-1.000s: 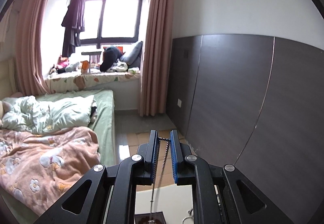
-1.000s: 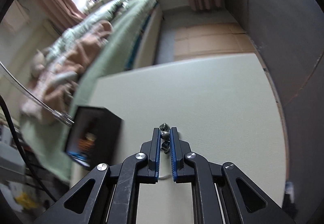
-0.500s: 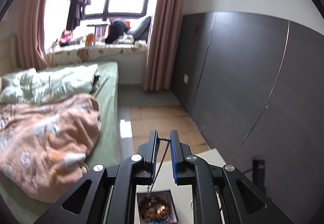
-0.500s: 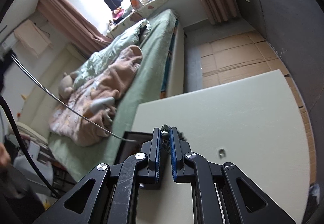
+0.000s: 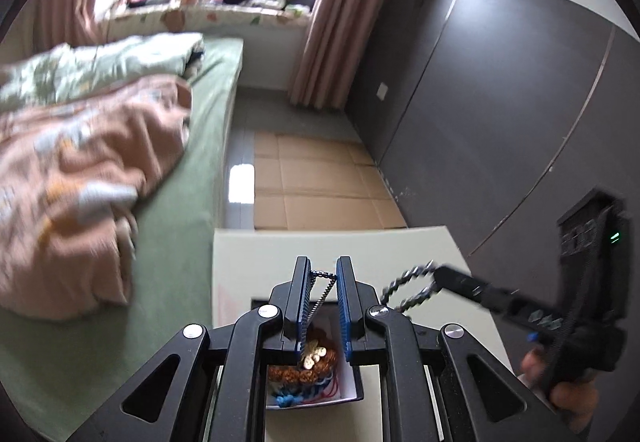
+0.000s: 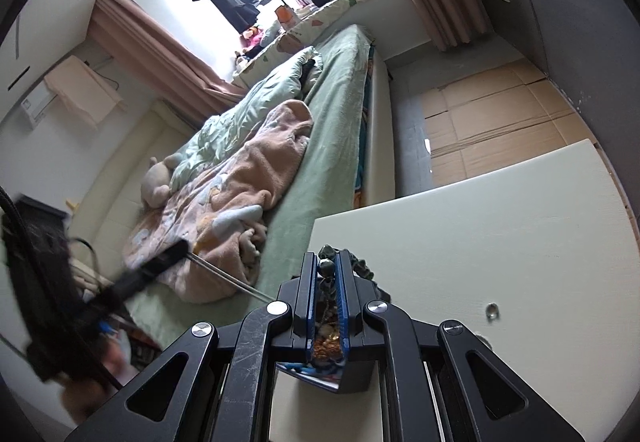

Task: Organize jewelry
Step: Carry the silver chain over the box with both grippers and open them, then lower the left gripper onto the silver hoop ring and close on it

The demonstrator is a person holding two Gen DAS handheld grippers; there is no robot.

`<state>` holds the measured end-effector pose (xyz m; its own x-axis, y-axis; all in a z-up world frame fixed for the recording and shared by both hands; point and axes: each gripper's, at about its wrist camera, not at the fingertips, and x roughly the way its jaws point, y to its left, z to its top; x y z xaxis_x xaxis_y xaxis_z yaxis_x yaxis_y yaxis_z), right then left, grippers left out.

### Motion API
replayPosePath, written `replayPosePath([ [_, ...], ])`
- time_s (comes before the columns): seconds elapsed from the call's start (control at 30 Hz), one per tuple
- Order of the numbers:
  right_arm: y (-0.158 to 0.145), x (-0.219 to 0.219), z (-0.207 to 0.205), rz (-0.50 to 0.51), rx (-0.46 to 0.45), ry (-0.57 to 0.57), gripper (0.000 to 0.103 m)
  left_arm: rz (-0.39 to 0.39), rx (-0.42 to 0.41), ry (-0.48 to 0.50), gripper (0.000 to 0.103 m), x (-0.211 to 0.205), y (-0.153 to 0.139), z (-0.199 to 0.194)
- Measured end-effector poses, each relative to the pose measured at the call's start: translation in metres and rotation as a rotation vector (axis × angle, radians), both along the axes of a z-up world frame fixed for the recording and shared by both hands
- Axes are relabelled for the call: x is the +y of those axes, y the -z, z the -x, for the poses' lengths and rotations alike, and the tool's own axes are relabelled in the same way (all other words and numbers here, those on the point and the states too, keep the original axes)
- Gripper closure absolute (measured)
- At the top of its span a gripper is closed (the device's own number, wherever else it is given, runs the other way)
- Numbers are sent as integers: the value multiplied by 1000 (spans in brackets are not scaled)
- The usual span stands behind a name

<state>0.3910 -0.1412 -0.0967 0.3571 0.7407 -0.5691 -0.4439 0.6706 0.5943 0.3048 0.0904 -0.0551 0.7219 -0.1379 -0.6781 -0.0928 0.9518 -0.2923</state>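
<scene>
Pale table [image 6: 500,226], jewelry box [image 5: 352,390], small ring [image 6: 491,310]

Tool frames hide most of the jewelry box [image 5: 352,388].

Both wrist views look down their fingers, close above the jewelry box [image 5: 316,382] [image 6: 340,374], sharing the table [image 5: 256,254] [image 6: 500,234] and the bed [image 5: 188,210] [image 6: 328,146].

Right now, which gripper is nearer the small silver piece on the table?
Right. The right gripper is just left of the silver piece; the left gripper is farther left.
</scene>
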Motion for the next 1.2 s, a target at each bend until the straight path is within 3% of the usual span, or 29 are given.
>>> replayPosePath([
  [0.2,4,12,2,6,5,-24,93,172,132,-54,89,16,57,-5],
  [0.23,5,14,2,9,9,-29,93,180,147,-67,81,18,63,-4],
  [0.27,6,15,2,12,11,-32,92,193,153,-78,60,21,67,-2],
  [0.3,7,17,2,16,14,-35,92,213,147,-90,47,24,70,1],
  [0.33,8,19,1,19,16,-37,92,232,134,-101,25,27,71,6],
  [0.37,9,22,1,20,20,-40,92,253,115,-119,19,31,71,12],
  [0.63,19,42,-3,61,38,-56,92,303,62,-247,19,54,71,47],
  [0.87,31,60,-3,170,60,-73,91,317,58,-260,19,59,73,53],
  [0.93,34,60,-4,175,86,-79,83,312,60,-255,19,56,73,54],
  [1.0,30,53,-3,177,81,-58,54,305,62,-248,19,54,72,56],
  [1.07,23,42,0,162,55,-29,48,293,65,-234,19,48,70,56],
  [1.2,16,23,1,142,49,-20,48,274,66,-212,19,37,66,53],
])
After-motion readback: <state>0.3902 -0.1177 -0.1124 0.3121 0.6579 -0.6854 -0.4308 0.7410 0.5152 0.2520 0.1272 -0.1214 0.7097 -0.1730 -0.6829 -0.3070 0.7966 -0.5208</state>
